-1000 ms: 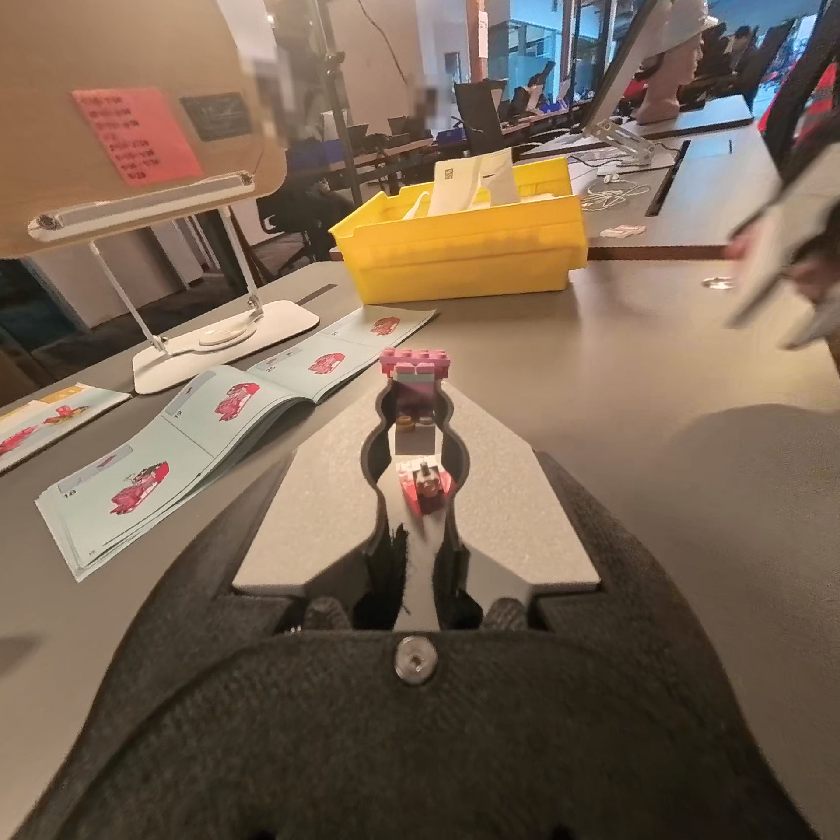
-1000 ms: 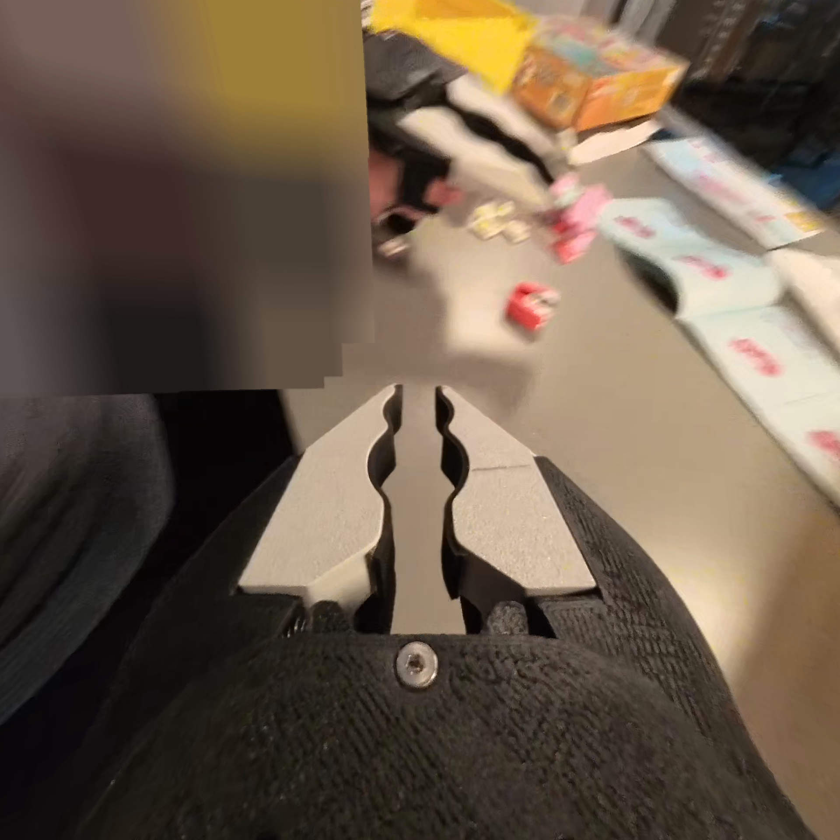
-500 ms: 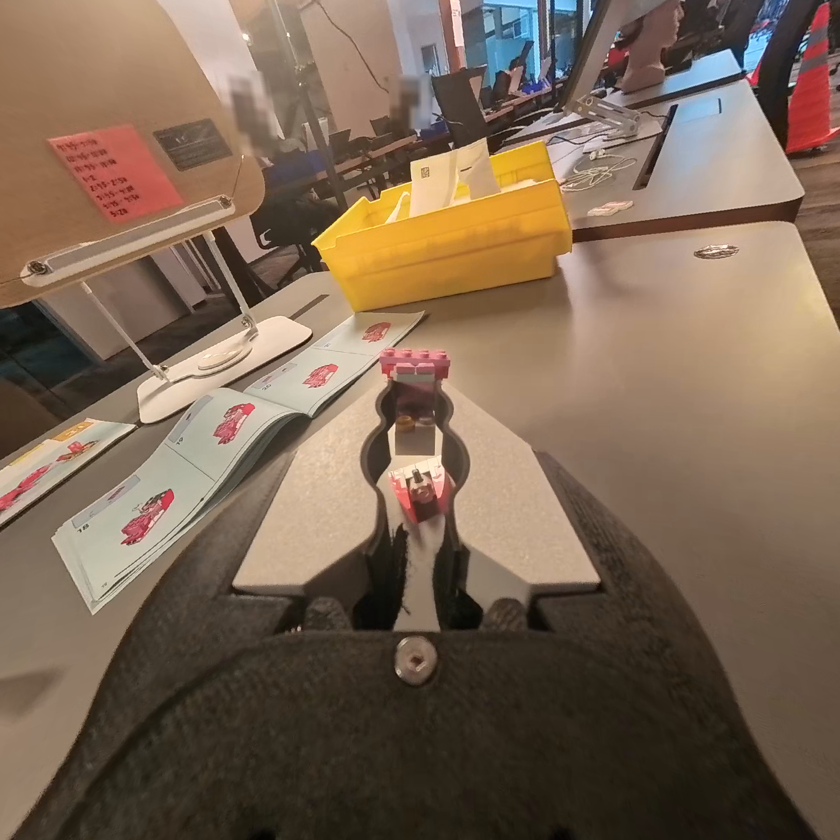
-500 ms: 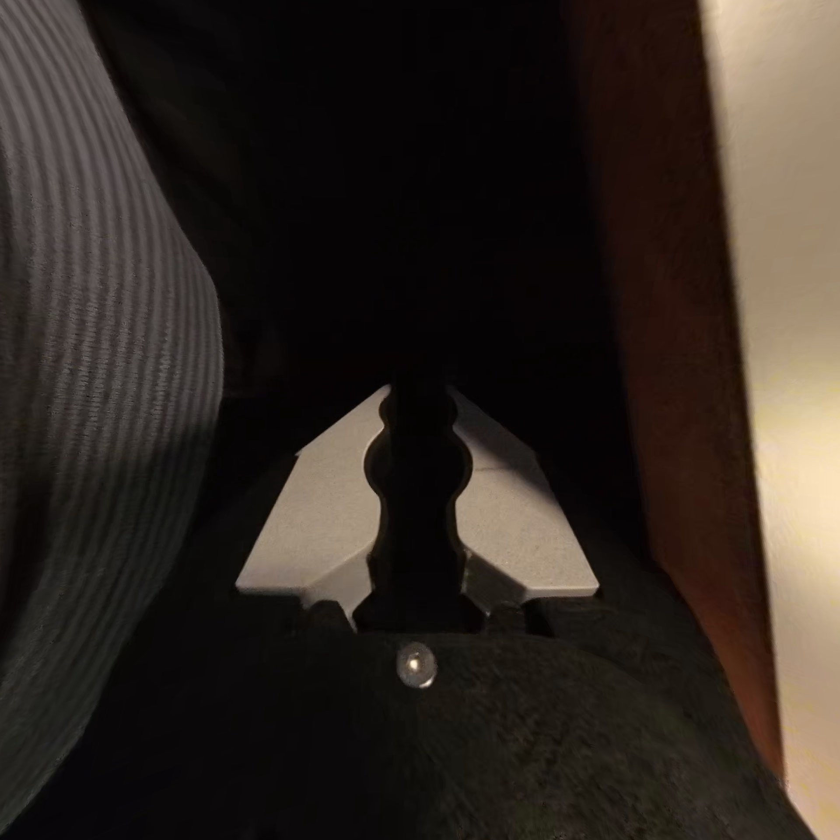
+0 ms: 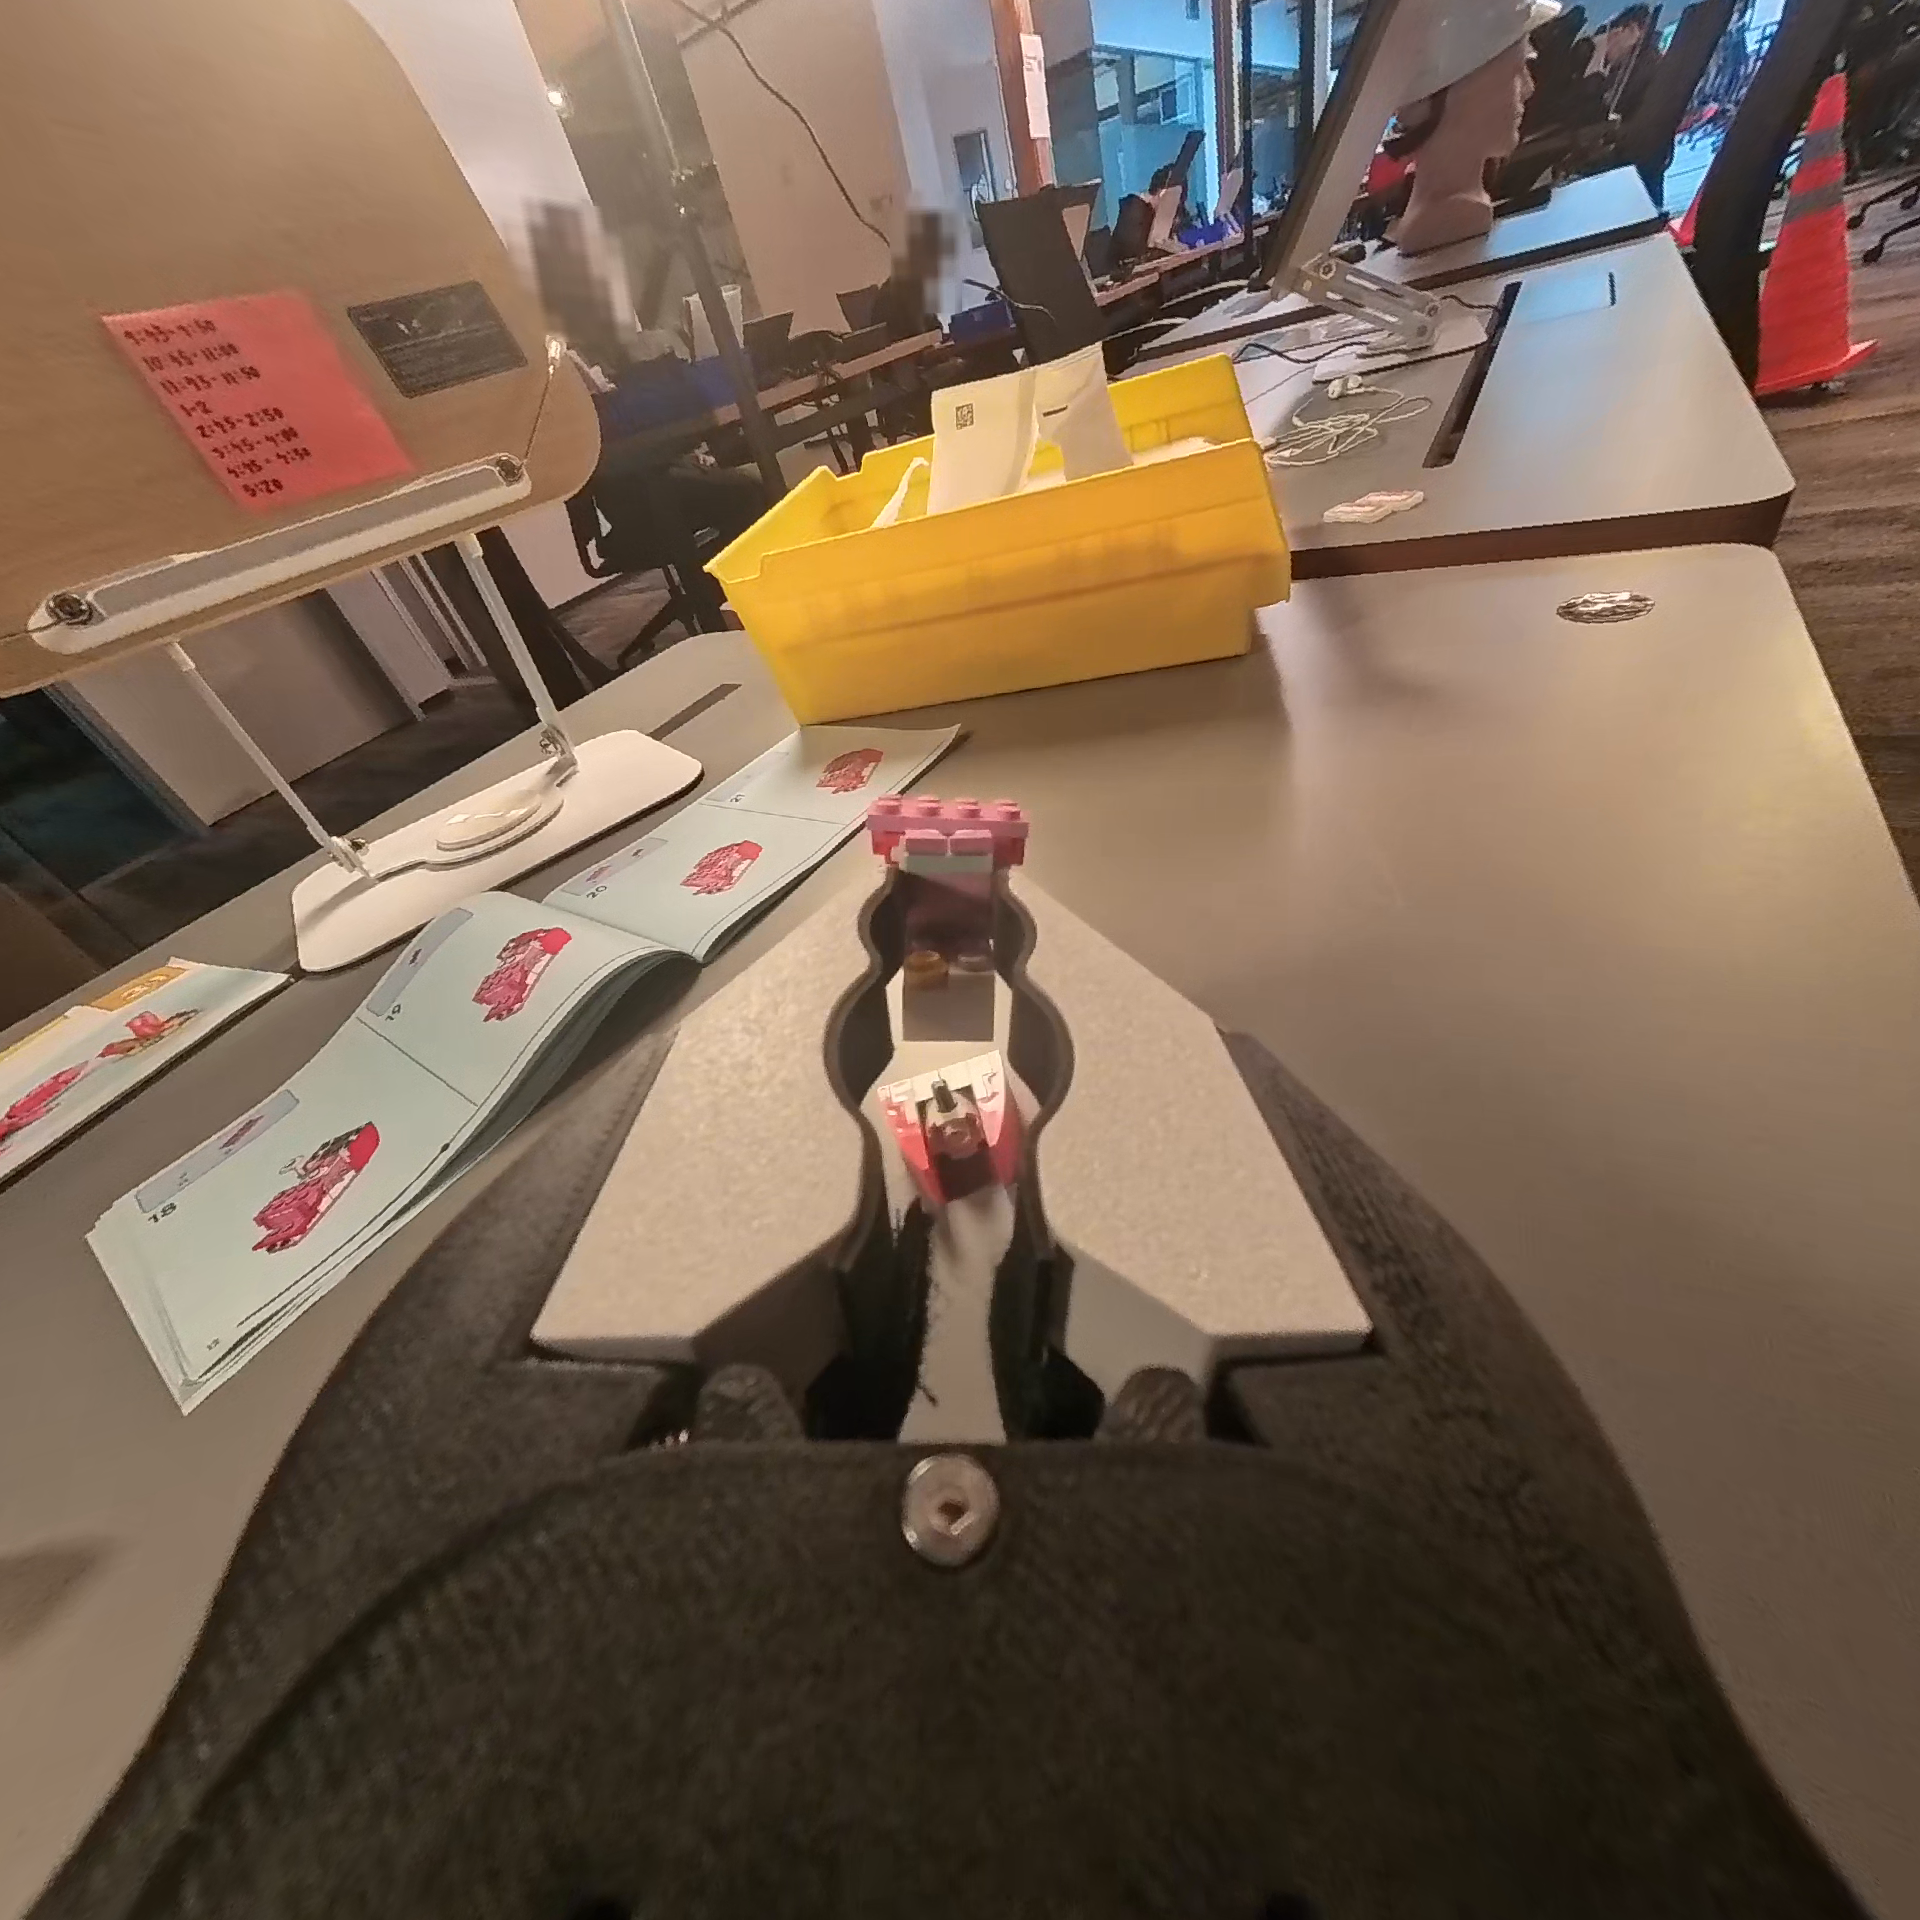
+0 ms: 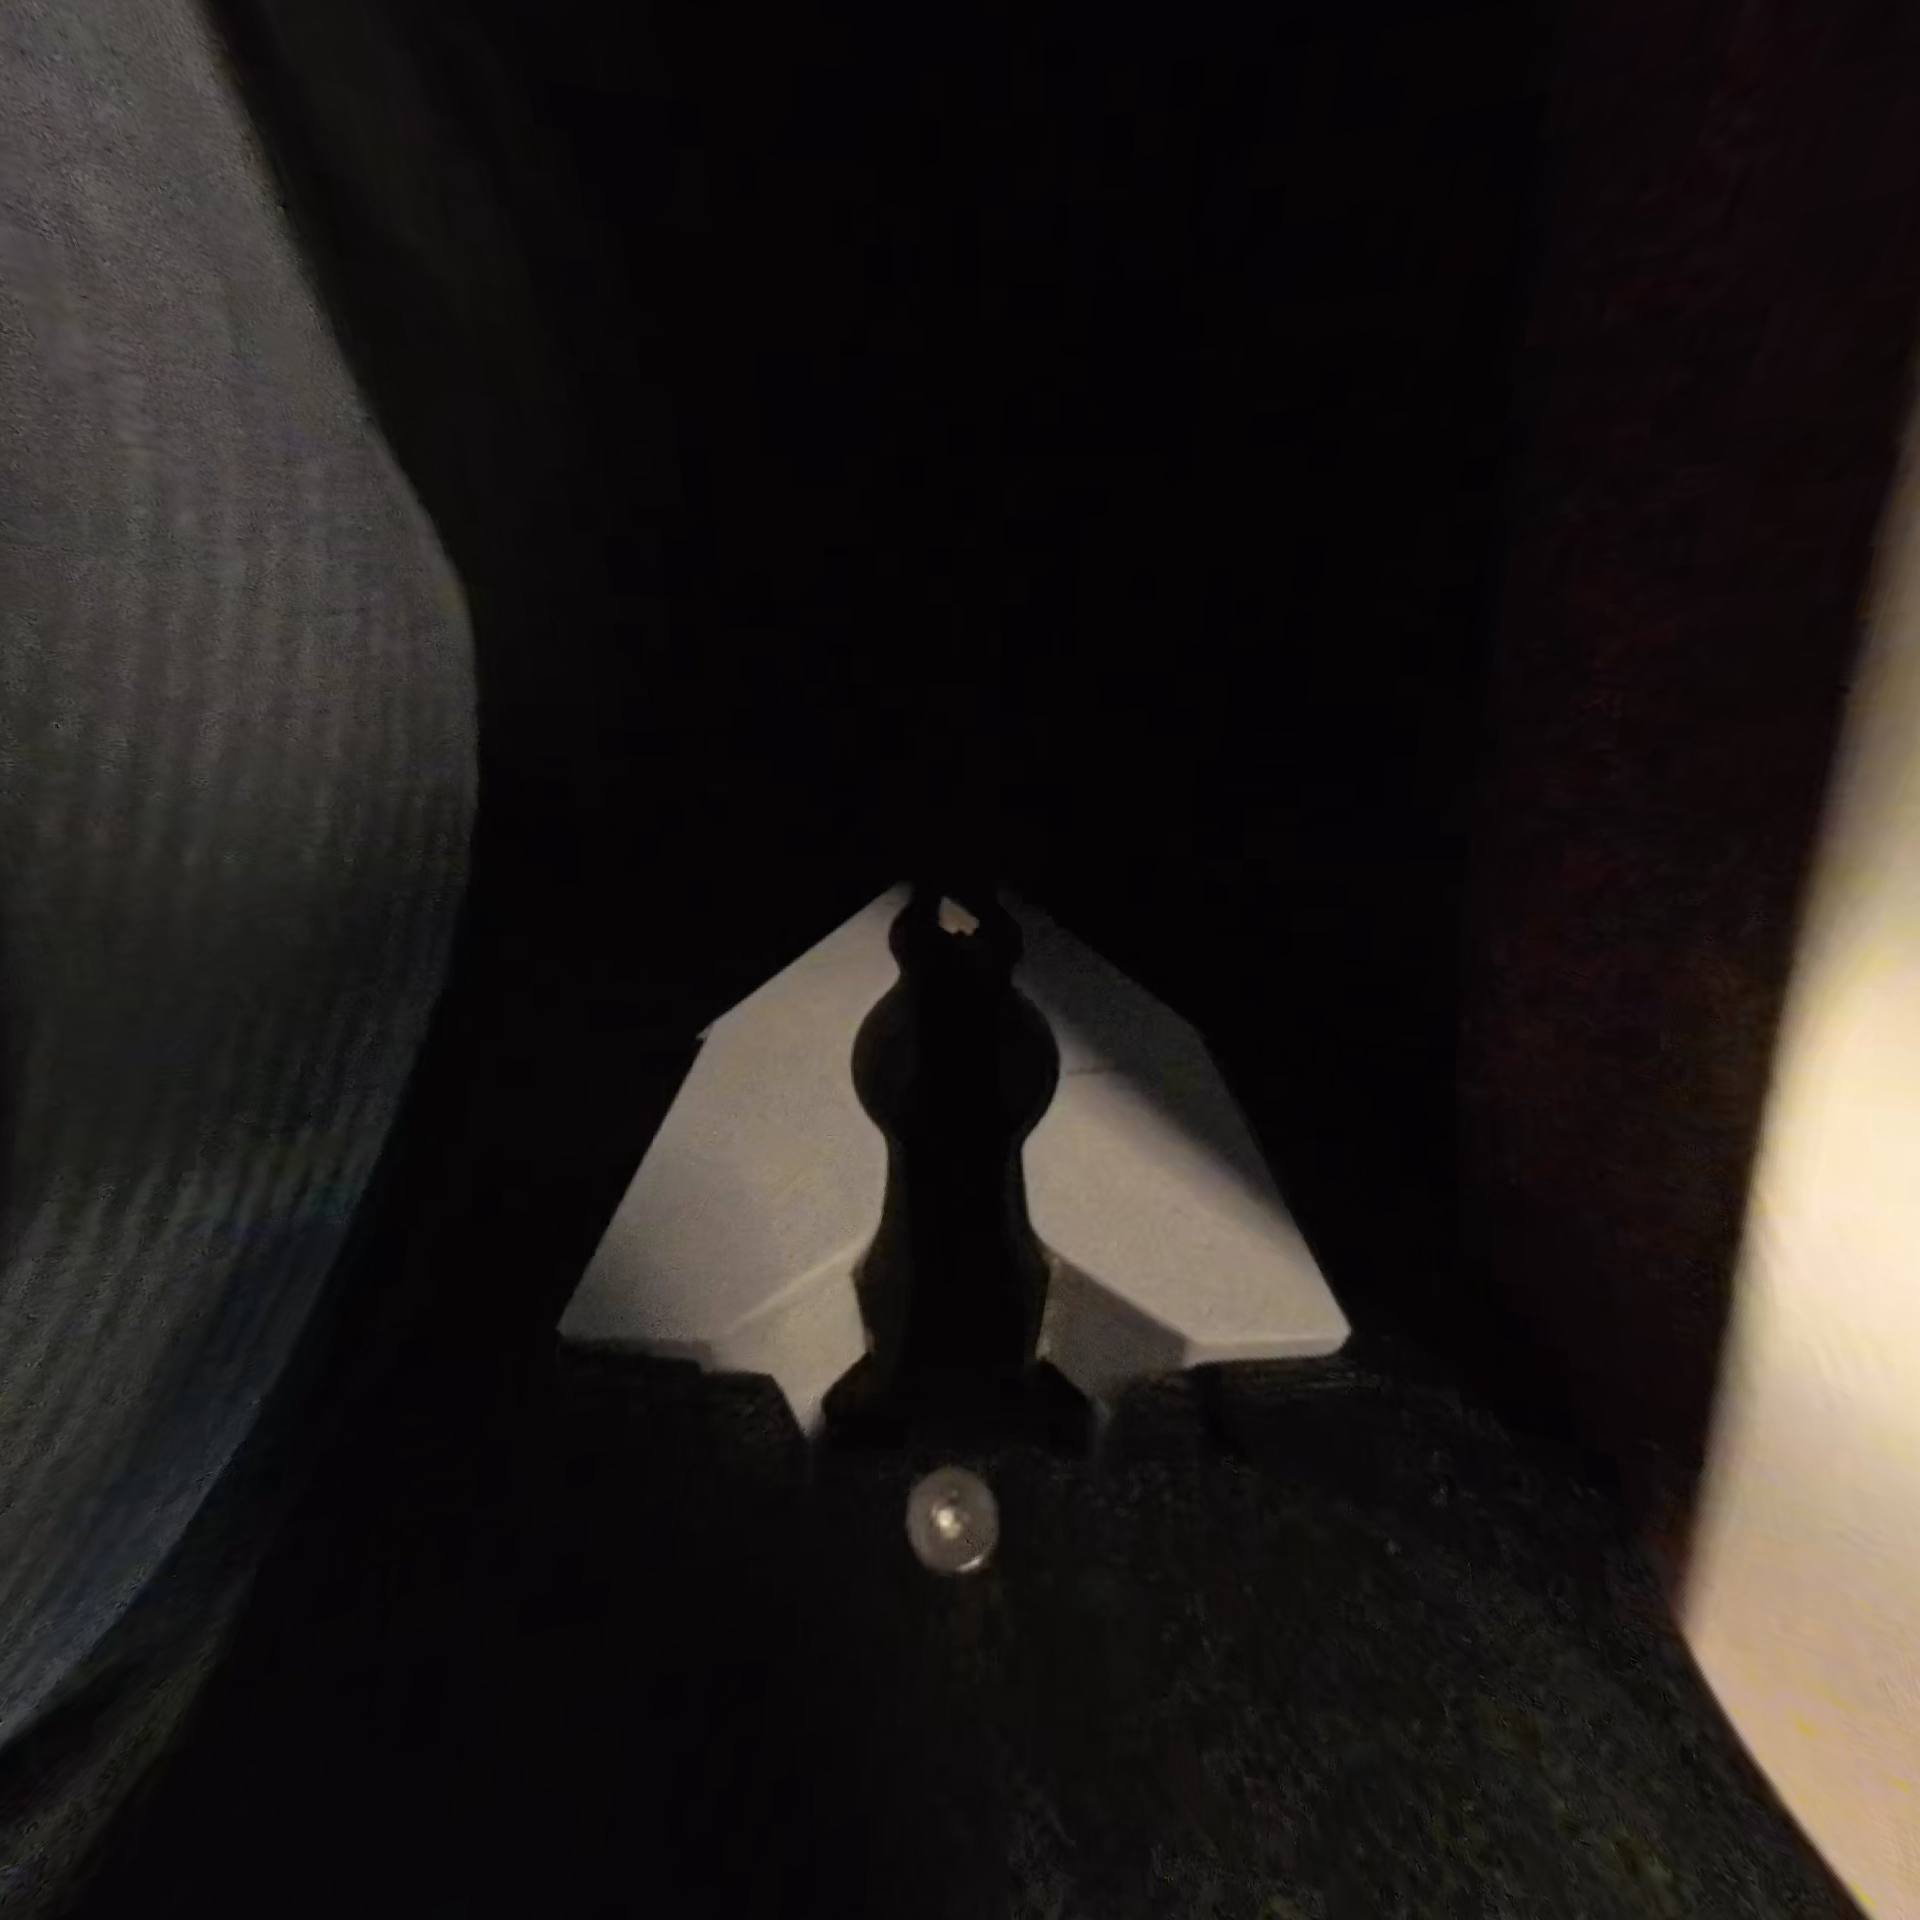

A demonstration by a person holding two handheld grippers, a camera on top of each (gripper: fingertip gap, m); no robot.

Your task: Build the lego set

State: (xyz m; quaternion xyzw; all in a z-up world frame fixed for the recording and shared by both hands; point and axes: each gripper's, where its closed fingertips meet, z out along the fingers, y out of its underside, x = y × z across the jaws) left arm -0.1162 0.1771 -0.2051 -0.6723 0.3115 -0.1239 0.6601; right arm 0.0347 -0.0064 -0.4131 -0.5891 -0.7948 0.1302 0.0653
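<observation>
While the left gripper clamps a pink brick model, darkness obscures the right jaws' state.

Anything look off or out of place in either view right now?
The right claw points into darkness beside grey ribbed fabric, off the table; what lies between its fingertips is unclear. The left claw grips a pink brick assembly squarely.

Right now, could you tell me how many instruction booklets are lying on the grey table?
2. One open booklet lies left of the left gripper's fingers, before the white stand base. A second booklet shows at the left edge, partly cut off. Others may lie outside the view.
</observation>
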